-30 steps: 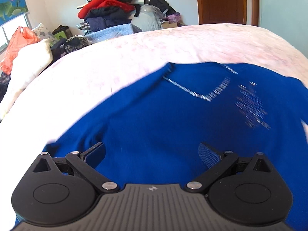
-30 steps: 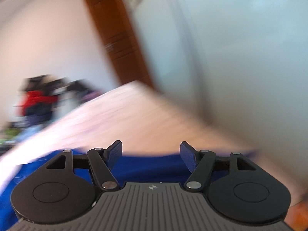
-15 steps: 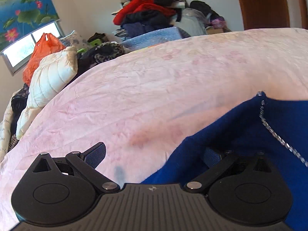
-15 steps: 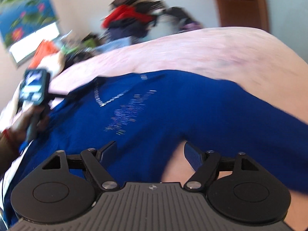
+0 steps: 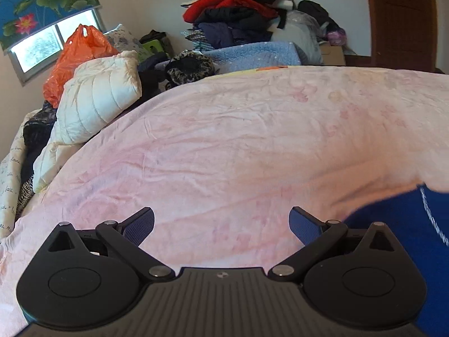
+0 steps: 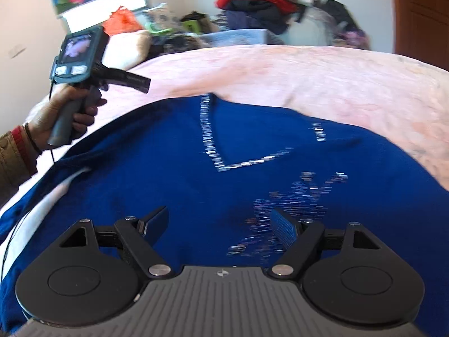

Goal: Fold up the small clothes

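Right gripper: jaws spread wide, nothing between them, hovering right over the garment's chest.
Blue top: spread flat on the bed straight beneath and ahead of the right gripper; silver-trimmed V-neck pointing back toward it, sparkly print just beyond the right finger.
Left gripper: jaws wide apart too, empty, over bare bedding.
Blue top from the left wrist view: only a corner showing, low right, just beside and behind the right finger; not between the fingers.
Left hand: seen from the right wrist view, wrapped round the grip of the other tool, off the top's left edge, above the sleeve side.
Pink bedspread: wrinkled, stretching beyond both grippers.
White quilted pillow: far left edge of the bed.
Orange plastic bag: behind the pillow, by the window.
Clothes pile: heaped against the back wall, red on top.
Wooden door: far right.
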